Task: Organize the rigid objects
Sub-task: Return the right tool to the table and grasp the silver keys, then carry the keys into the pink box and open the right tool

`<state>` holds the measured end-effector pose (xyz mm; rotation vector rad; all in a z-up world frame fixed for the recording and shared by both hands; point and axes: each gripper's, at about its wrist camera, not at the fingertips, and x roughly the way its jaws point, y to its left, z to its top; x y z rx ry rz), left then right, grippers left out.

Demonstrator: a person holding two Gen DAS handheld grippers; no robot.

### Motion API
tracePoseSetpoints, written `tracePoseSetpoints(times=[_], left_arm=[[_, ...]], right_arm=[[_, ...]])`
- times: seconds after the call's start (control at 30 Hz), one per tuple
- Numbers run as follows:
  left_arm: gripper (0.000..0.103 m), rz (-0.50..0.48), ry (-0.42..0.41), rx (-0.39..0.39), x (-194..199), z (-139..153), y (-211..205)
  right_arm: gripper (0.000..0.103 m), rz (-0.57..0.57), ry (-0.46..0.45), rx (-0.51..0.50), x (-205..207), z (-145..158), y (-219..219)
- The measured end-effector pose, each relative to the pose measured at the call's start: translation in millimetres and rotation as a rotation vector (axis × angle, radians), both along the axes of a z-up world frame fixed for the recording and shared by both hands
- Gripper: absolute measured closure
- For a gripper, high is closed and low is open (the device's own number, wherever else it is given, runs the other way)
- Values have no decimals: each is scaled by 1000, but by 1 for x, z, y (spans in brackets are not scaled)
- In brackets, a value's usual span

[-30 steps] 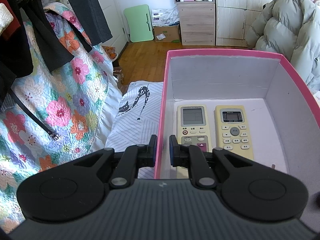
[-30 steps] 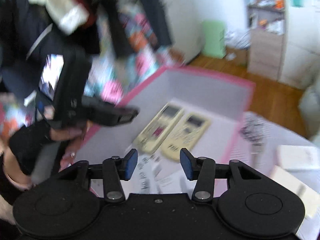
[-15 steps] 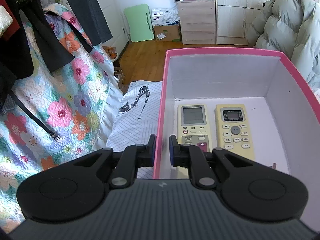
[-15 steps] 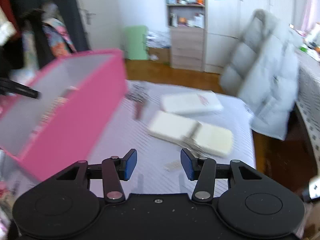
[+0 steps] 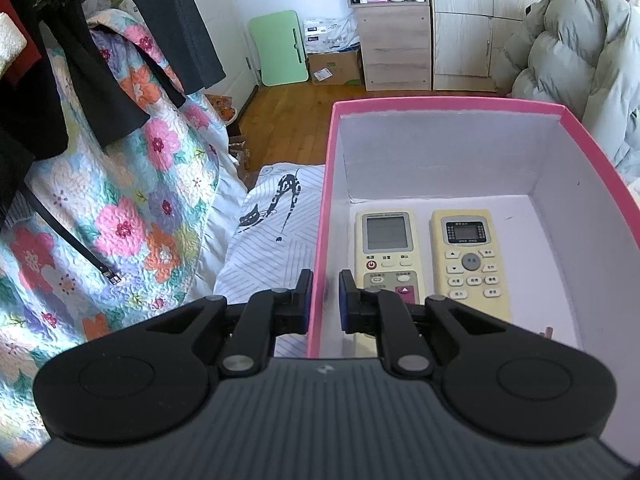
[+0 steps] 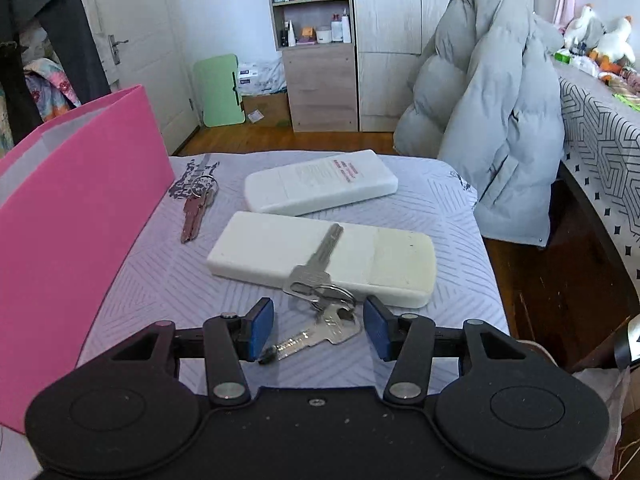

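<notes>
While left gripper [image 5: 323, 296] clamps pink box [image 5: 320, 216] wall, right gripper [image 6: 319, 330] is spread apart w/ silver keys [image 6: 320, 316] between its pads.

The left tool [image 5: 323, 296] pinches the left wall of the pink box [image 5: 440, 103], one finger outside, one inside. Inside, two remote controls lie side by side, face up: a white remote [image 5: 386, 242] and a yellowish remote [image 5: 468, 256].

just ahead of the right hand-held gripper [image 6: 319, 329], shiny metal keys [image 6: 320, 312] lie on matt printed cloth [image 6: 168, 280]; beyond them a smooth, matt white plastic remote [image 6: 320, 260]. to its left, a matt pink cardboard box [image 6: 76, 216].
</notes>
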<state>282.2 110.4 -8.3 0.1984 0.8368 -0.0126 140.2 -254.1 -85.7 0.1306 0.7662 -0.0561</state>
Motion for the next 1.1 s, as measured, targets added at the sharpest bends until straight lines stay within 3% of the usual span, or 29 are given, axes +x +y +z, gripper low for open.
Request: tracePoseSetpoints(times=[0.03,0.13,0.2,0.37,0.8,1.1], left_arm=[[92,-2,-1,1,0,0,1],[92,-4,0,2,0,0,1],[91,-2,1,0,0,0,2],[91,-5,0,4,0,0,-1],[91,-5,0,5,-1,0,-2],[91,-2,-2,2,-1,-1,-2]], right_arm=[[49,-2,-10,-12,-1,0,3],[77,4,-28,-56,-4,0,8],[78,12,-35,-26,-8,2,7],[99,26,-102,-20,-22,15,12],[100,86,-191,119,-33,53,17],[100,244,-304,1,-27,120,49]])
